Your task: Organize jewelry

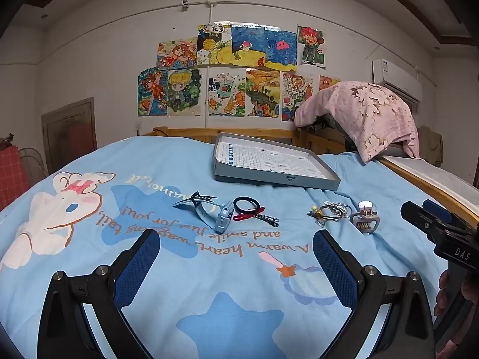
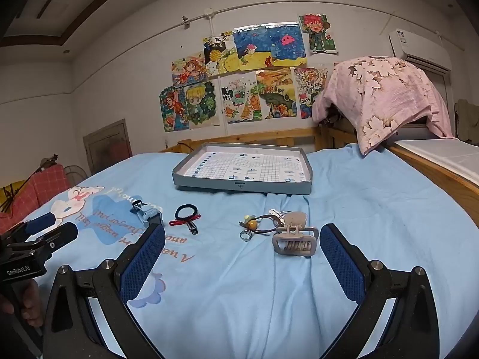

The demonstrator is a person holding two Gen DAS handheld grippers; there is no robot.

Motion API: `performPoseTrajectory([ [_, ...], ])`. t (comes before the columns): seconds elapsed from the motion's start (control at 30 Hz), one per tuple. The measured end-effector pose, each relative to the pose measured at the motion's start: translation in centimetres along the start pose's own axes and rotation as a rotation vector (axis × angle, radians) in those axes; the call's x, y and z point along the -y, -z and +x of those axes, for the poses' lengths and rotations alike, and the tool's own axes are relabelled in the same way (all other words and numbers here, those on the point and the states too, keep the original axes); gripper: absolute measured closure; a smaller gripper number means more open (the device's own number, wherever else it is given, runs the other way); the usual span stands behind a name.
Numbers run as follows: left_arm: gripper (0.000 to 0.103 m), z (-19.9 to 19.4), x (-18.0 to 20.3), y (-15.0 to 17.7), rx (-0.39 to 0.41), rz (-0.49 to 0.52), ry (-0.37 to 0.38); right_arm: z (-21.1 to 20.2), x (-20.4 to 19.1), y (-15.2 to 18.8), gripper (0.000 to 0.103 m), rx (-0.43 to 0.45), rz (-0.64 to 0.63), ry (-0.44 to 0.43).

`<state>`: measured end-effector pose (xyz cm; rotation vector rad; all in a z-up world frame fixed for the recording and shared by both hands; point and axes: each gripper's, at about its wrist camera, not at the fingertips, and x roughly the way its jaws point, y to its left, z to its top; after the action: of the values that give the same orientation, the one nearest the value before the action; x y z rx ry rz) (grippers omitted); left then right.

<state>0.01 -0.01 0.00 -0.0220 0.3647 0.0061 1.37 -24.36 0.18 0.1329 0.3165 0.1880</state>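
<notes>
Jewelry (image 2: 263, 227) before empty gray tray (image 2: 179, 176)

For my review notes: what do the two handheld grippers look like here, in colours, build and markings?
Both match: black angular fingers with silver bolts at the joints and blue mesh-textured pads. The left gripper carries white "GenRobot.AI" lettering, seen in the right wrist view; the right gripper has "DAS" on its black body, seen in the left wrist view. Each has a black handle. No cables or sleeves show.

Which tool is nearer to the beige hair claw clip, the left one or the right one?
Right. The hair claw clip lies just ahead of the open right tool, nearer its right-hand finger. The left tool faces the watch, with the clip off to its right.
</notes>
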Motion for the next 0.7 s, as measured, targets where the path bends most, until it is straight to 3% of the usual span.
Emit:
performPoseTrajectory([
  [0.7, 0.0, -0.03, -0.04, 0.01, -0.006, -0.011, 0.005, 0.11, -0.05, 0.11, 0.001, -0.004, 0.004, 0.0],
])
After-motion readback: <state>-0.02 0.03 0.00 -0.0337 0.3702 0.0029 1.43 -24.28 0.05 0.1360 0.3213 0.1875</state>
